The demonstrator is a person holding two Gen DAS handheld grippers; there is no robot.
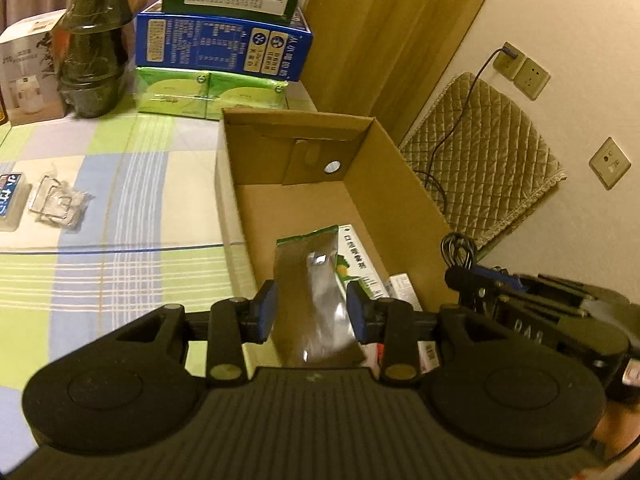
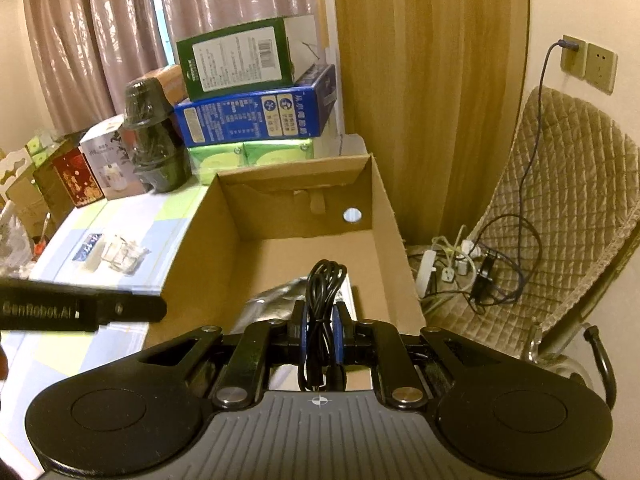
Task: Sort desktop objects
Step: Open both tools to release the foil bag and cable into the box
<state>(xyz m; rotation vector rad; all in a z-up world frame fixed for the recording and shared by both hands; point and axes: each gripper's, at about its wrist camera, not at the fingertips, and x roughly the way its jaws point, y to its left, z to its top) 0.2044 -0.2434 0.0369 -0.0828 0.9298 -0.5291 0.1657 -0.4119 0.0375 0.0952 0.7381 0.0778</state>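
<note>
- my left gripper point(image 1: 312, 312) is clamped on a foil pouch point(image 1: 316, 300), held over the near end of the open cardboard box point(image 1: 400, 184).
- my right gripper point(image 2: 319, 320) pinches a coiled black cable point(image 2: 322, 292) above the same box.
- a green-and-white packet point(image 1: 360, 268) lies inside the box.
- a clear wrapped item point(image 1: 56, 204) sits on the checked tablecloth point(image 1: 120, 200).

The cardboard box point(image 2: 384, 248) stood on the table point(image 1: 120, 216), with stacked cartons point(image 1: 224, 44) behind it, small packets point(image 1: 56, 200) to its left and a chair point(image 2: 560, 208) to its right.
</note>
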